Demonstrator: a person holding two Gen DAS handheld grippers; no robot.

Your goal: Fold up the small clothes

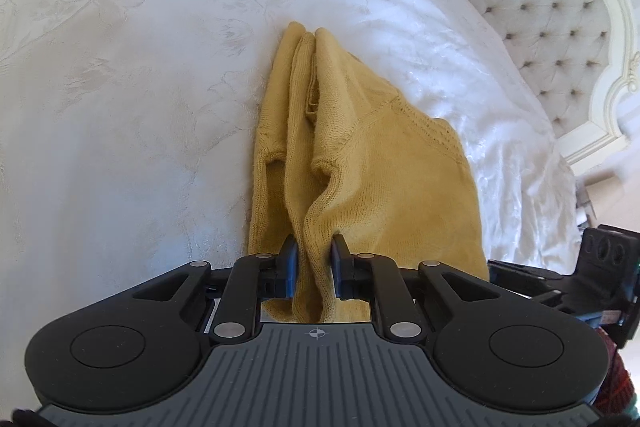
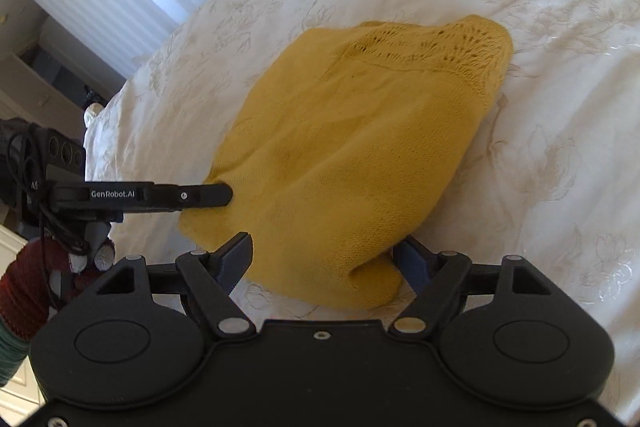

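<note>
While one mustard-yellow knitted garment [image 2: 344,155] lies bunched on a white bedspread [image 1: 120,87], the folding looks only part done. It has been gathered into a rough bundle with several long vertical folds, but its edges are uneven and nothing yet forms a neat, flat packet; squaring and flattening are still to do, as I judge it.

The left gripper [image 1: 314,267] is clamped on a thick fold at the garment's near end, its blue pads pressed into the knit on both sides. The right gripper [image 2: 328,259] has its jaws spread wide, one on each side of the garment's near corner, and neither appears to be pressing the cloth; I judge it is not holding anything.

Counted: one yellow garment, two grippers, one bedspread with a pale flower pattern, and one tufted headboard [image 1: 532,7] at the far end. A red knitted sleeve [image 2: 24,287] shows at the edge of the right view. No other clothes are visible.
</note>
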